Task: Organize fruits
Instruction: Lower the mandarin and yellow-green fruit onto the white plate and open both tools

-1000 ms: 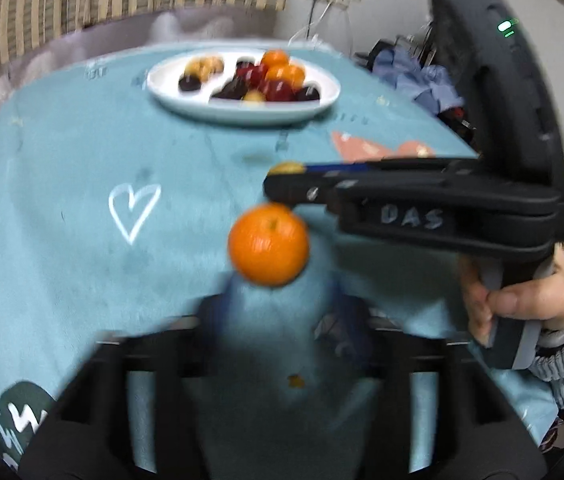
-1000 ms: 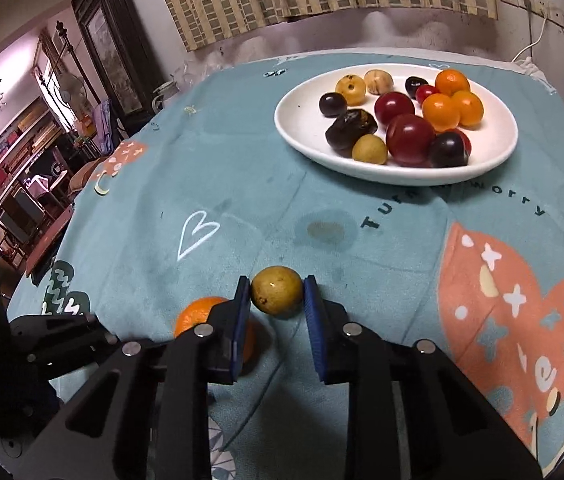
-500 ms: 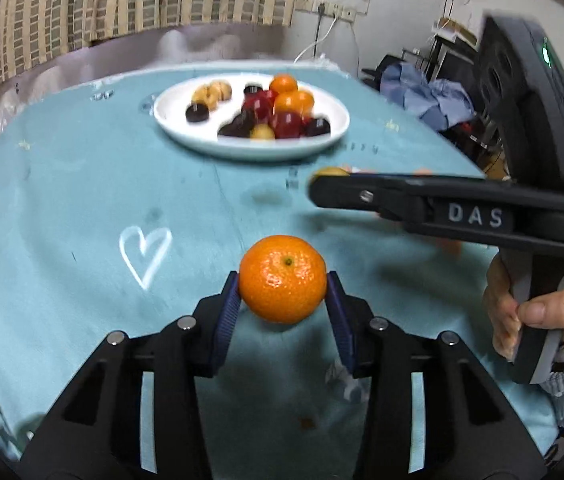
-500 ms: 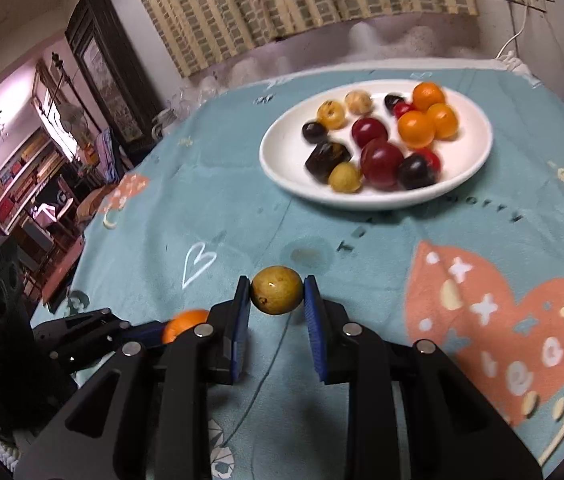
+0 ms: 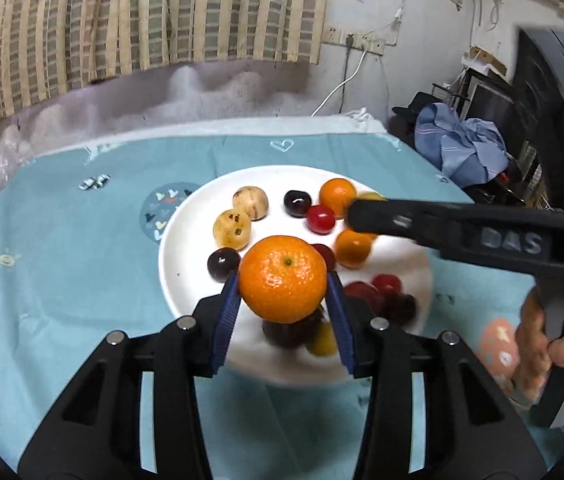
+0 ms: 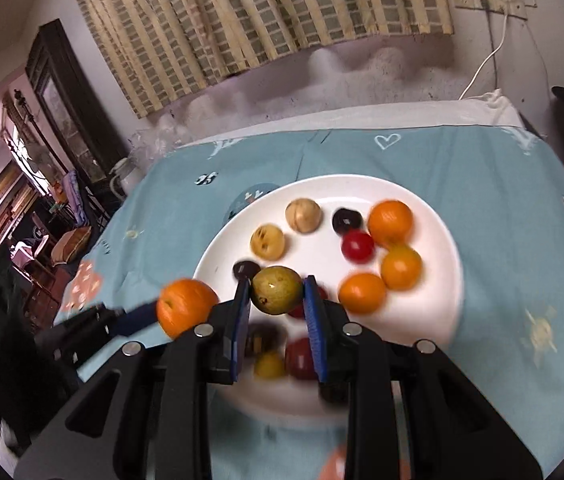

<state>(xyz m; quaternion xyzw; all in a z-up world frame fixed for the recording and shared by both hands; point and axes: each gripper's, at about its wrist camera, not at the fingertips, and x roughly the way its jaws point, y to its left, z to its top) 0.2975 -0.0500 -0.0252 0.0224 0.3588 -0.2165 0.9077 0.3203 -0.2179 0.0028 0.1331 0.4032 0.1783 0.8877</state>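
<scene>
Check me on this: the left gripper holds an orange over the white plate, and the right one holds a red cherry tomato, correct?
Not quite. The right gripper holds a yellow-green fruit, not a red cherry tomato, as the right wrist view shows. The left gripper does hold an orange over the white plate.

Striped curtain (image 5: 150, 20) across upper left of frame. Wall socket (image 5: 352, 42) with white cable upper right. Blue clothes heap (image 5: 466, 148) right. Dark cabinet (image 6: 70, 104) left in right-wrist view.

The held mandarin (image 5: 283, 279) hides some plate (image 5: 186, 240) fruit; those nearest look blurred, perhaps plums.
</scene>
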